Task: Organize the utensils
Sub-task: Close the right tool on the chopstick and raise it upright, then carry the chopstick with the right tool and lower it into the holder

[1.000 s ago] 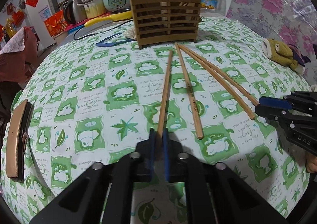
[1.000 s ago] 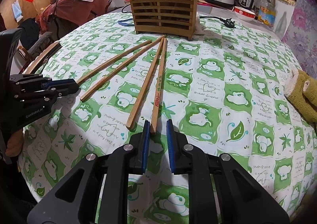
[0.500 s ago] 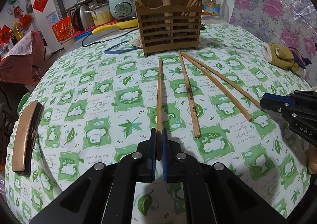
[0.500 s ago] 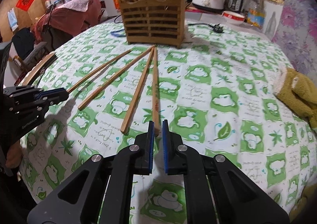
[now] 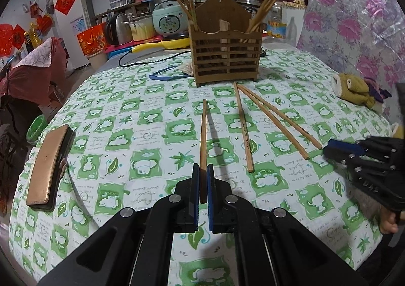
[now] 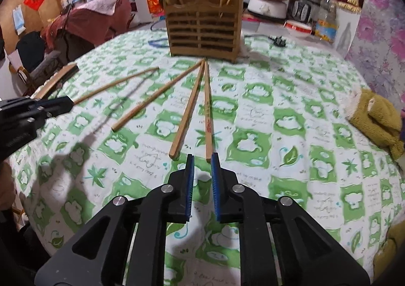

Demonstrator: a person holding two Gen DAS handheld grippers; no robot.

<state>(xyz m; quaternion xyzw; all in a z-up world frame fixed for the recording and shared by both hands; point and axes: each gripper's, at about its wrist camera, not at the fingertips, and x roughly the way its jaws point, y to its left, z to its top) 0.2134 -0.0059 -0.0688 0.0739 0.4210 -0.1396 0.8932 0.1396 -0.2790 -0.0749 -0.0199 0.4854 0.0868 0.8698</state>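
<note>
My left gripper (image 5: 202,172) is shut on the near end of a wooden chopstick (image 5: 203,134) and holds it lifted off the cloth, pointing at the wooden slatted utensil holder (image 5: 226,58). Three more chopsticks (image 5: 243,129) lie on the table to its right. My right gripper (image 6: 202,160) is open and empty, just behind the near end of a printed chopstick (image 6: 208,119). The left gripper (image 6: 58,106) and its raised chopstick (image 6: 114,86) show at the left of the right wrist view. The holder (image 6: 203,30) has several chopsticks standing in it.
The round table has a green-and-white patterned cloth (image 5: 141,139). A brown brush-like block (image 5: 48,167) lies at its left edge. An olive plush toy (image 6: 374,119) lies at the right. A blue strap (image 5: 167,74) and cables lie by the holder; kitchen appliances stand behind.
My left gripper has lifted its chopstick off the cloth and pulled back. My right gripper, which had narrowed around the printed chopstick's end, has opened and backed off; that chopstick lies on the table.
</note>
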